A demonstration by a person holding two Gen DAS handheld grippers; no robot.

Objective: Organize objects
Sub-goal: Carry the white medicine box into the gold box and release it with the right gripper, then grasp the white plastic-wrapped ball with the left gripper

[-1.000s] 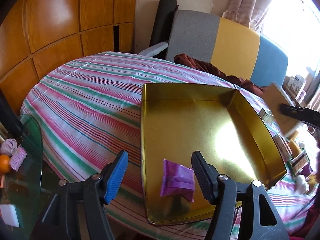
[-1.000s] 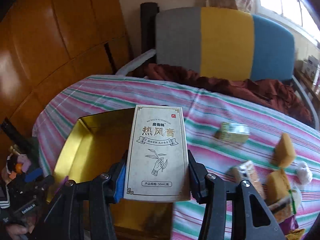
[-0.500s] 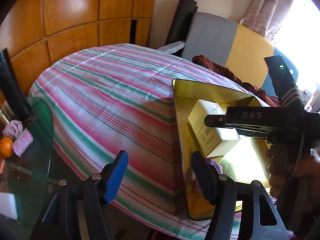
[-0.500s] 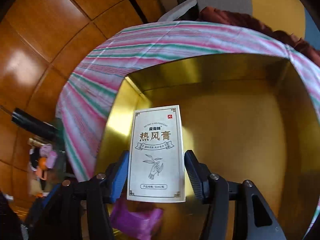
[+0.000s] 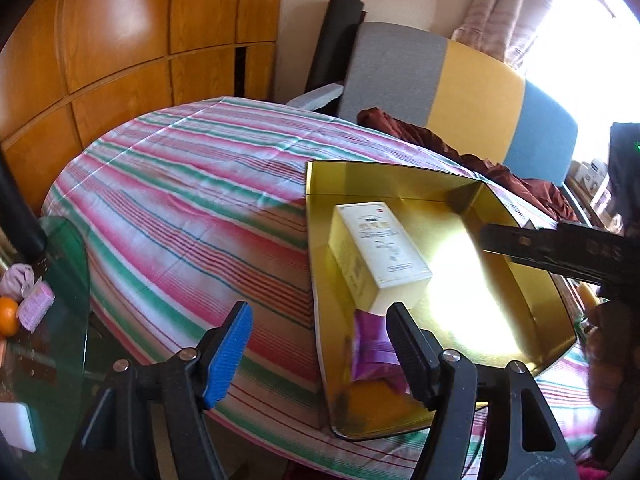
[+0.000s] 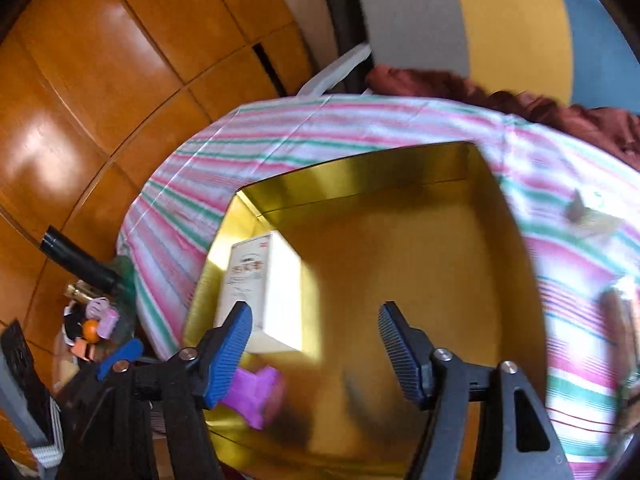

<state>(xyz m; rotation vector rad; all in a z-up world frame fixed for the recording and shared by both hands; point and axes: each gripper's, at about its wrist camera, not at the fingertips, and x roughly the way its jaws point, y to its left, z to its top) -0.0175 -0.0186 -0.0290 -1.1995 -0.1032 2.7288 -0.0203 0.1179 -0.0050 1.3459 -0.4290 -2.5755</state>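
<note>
From the left wrist view, the cream box (image 5: 378, 252) lies flat in the gold tray (image 5: 516, 280) beside the purple packet (image 5: 372, 350), so two things look stowed; the left tool (image 5: 318, 354) hangs empty over the tray's edge on the striped counter (image 5: 192, 216), its jaws opening. A second ago only the packet lay there. From the right wrist view, the right tool (image 6: 316, 346), then clamping the box, is opening with nothing between its jaws; blurred items outside the tray seem left

Left hand-held gripper (image 5: 318, 350) and right hand-held gripper (image 6: 316, 348) — both angled downward — jaws opening (nothing between).
</note>
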